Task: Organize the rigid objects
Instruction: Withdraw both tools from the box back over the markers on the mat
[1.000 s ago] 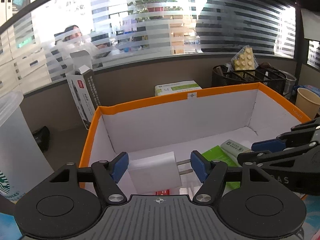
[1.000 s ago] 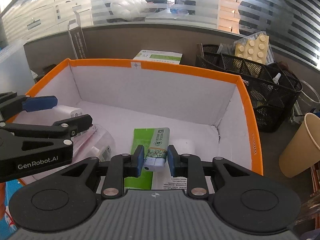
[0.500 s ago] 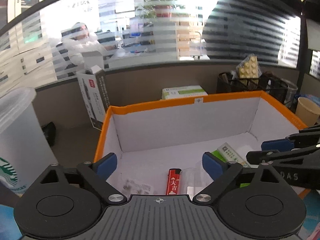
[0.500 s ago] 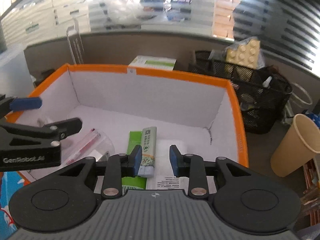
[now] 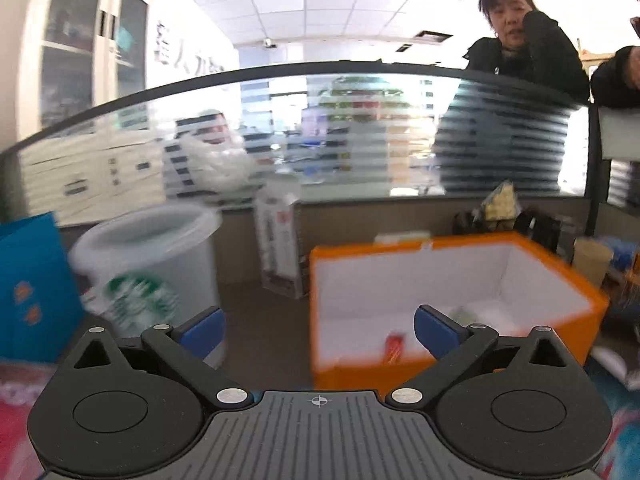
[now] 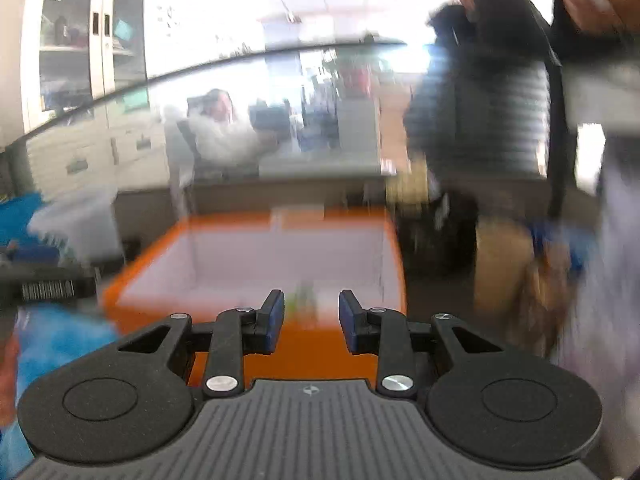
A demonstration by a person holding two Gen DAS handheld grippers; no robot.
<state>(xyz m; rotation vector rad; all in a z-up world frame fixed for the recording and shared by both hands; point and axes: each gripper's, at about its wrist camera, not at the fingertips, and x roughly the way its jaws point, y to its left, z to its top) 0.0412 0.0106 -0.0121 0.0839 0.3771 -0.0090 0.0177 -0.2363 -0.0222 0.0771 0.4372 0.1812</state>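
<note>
The orange box with a white inside (image 5: 452,276) stands on the desk, right of centre in the left wrist view, with a red lighter (image 5: 394,346) and blurred items on its floor. It also shows in the right wrist view (image 6: 256,256), blurred. My left gripper (image 5: 318,330) is wide open and empty, pulled back in front of the box. My right gripper (image 6: 311,322) is open and empty, also back from the box's near wall. The left gripper (image 6: 48,280) shows at the left edge of the right wrist view.
A white lidded cup with a green logo (image 5: 148,268) stands left of the box. A tall carton (image 5: 278,240) stands behind it. A paper cup (image 5: 592,260) and a black mesh basket (image 5: 520,220) sit at the right. A blue bag (image 5: 28,280) is at far left.
Both grippers let go of their items in the box, the left a white charger and the right a green-labelled tube, then opened and pulled back and up out of the box.
</note>
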